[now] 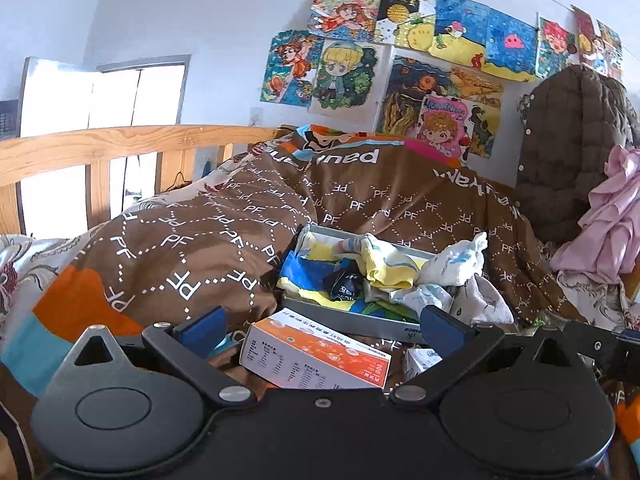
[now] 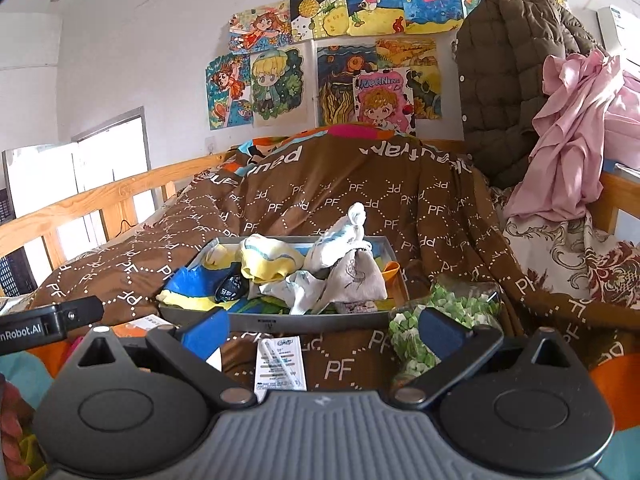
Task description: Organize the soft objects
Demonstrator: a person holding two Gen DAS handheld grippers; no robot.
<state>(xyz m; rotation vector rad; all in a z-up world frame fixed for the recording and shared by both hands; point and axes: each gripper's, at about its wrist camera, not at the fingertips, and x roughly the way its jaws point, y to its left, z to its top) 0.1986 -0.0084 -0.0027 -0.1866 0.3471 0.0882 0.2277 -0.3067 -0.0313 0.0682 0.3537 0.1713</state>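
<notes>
A shallow grey tray (image 1: pixel 352 320) (image 2: pixel 304 322) lies on the brown patterned quilt, heaped with small clothes: a yellow piece (image 1: pixel 390 266) (image 2: pixel 272 262), a white printed piece (image 1: pixel 456 260) (image 2: pixel 340 240), a dark rolled sock (image 1: pixel 344 284) (image 2: pixel 230 288) and blue-yellow fabric (image 1: pixel 308 268) (image 2: pixel 192 284). My left gripper (image 1: pixel 322 326) is open, just short of the tray, over an orange-white box (image 1: pixel 316 356). My right gripper (image 2: pixel 324 328) is open too, in front of the tray, with nothing between its fingers.
A white sachet with a straw (image 2: pixel 280 364) lies on the quilt (image 2: pixel 360 208) before the tray. A bag of green and white bits (image 2: pixel 436 320) sits at the right. A brown jacket (image 2: pixel 508 80) and pink cloth (image 2: pixel 572 132) hang at the back right. A wooden rail (image 1: pixel 120 144) runs along the left.
</notes>
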